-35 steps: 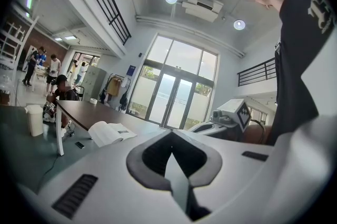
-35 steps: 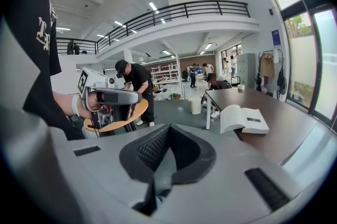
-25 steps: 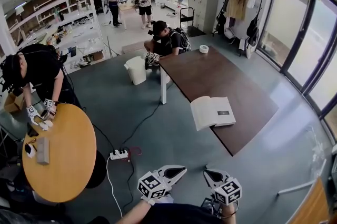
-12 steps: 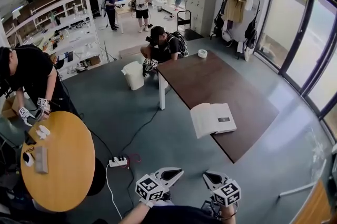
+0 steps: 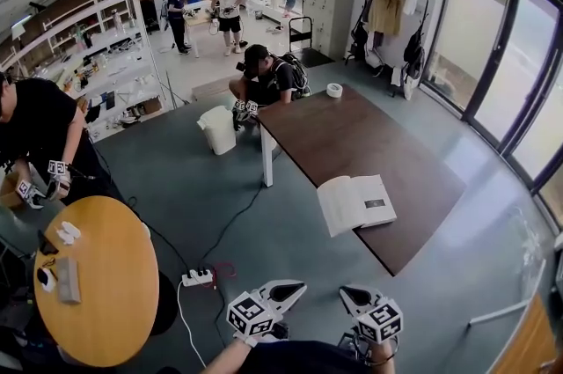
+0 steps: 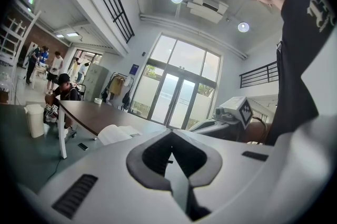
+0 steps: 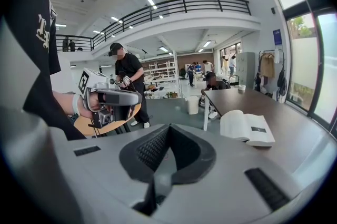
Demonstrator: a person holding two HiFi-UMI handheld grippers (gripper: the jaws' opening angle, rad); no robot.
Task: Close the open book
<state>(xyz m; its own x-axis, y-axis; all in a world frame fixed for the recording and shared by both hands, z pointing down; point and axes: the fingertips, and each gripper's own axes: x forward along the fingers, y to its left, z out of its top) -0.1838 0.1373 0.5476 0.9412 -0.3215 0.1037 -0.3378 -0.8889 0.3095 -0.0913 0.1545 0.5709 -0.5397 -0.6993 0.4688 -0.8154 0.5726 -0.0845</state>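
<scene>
The left tool [image 5: 303,284] and the right tool [image 5: 345,290] are both hovering clenched and empty at the near edge of the scene, the 2 side by side. Well beyond them, the open book [image 5: 355,202] is lying pages-up on the near end of the brown desk [image 5: 352,130], and a tape roll [image 5: 334,90] is sitting at its far end.

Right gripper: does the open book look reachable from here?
Probably not yet. The right gripper is shut and empty, well short of the open book lying near the front edge of the table. Only open floor lies between, so stepping closer should do.
</scene>
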